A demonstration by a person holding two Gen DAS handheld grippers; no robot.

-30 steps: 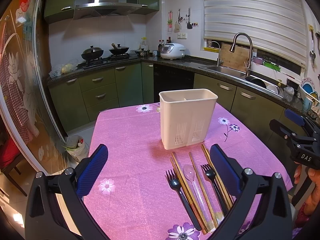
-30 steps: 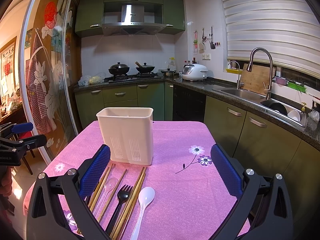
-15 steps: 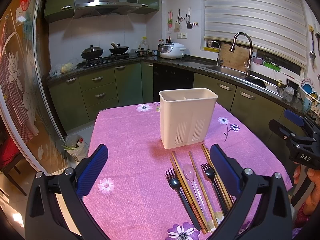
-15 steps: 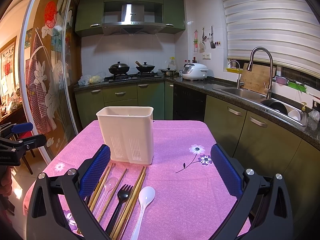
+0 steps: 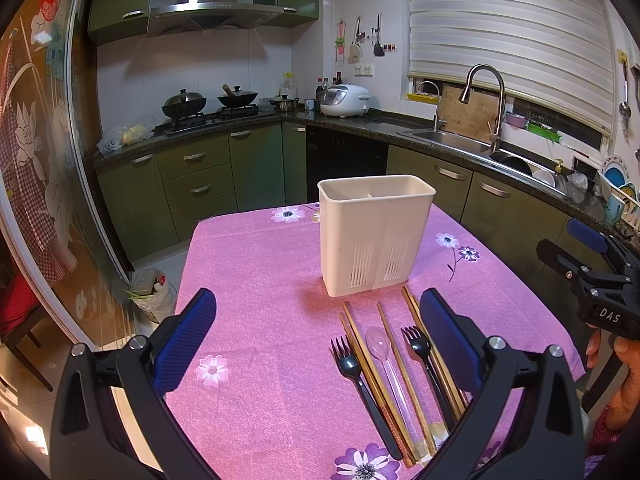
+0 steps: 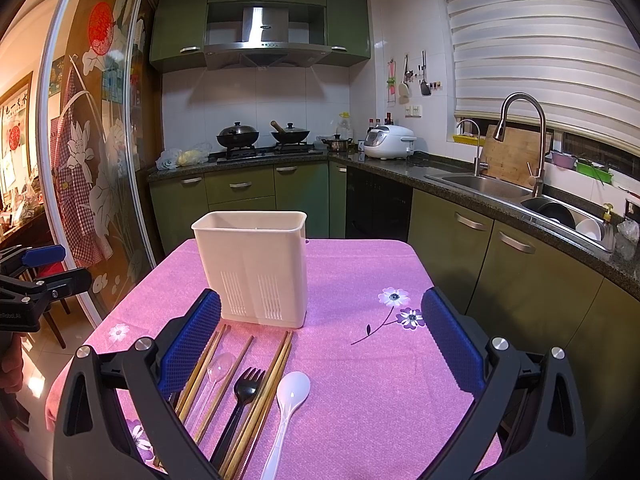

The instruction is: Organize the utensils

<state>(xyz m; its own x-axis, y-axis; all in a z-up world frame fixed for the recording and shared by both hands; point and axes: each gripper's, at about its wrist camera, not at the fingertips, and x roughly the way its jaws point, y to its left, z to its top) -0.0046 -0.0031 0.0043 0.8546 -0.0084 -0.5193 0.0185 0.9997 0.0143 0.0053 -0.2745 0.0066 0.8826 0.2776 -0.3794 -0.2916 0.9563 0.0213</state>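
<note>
The left gripper (image 5: 318, 330) hangs wide open above the pink tablecloth (image 5: 260, 264). The white utensil holder (image 5: 376, 234) stands upright. Just in front of the holder lie two black forks (image 5: 360, 380), a clear spoon (image 5: 386, 364) and wooden chopsticks (image 5: 404, 372), side by side.

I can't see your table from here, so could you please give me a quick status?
Left gripper and right gripper open, empty. Forks, chopsticks, spoons flat on the cloth; holder upright, nothing visible inside. Nothing in the way.
</note>
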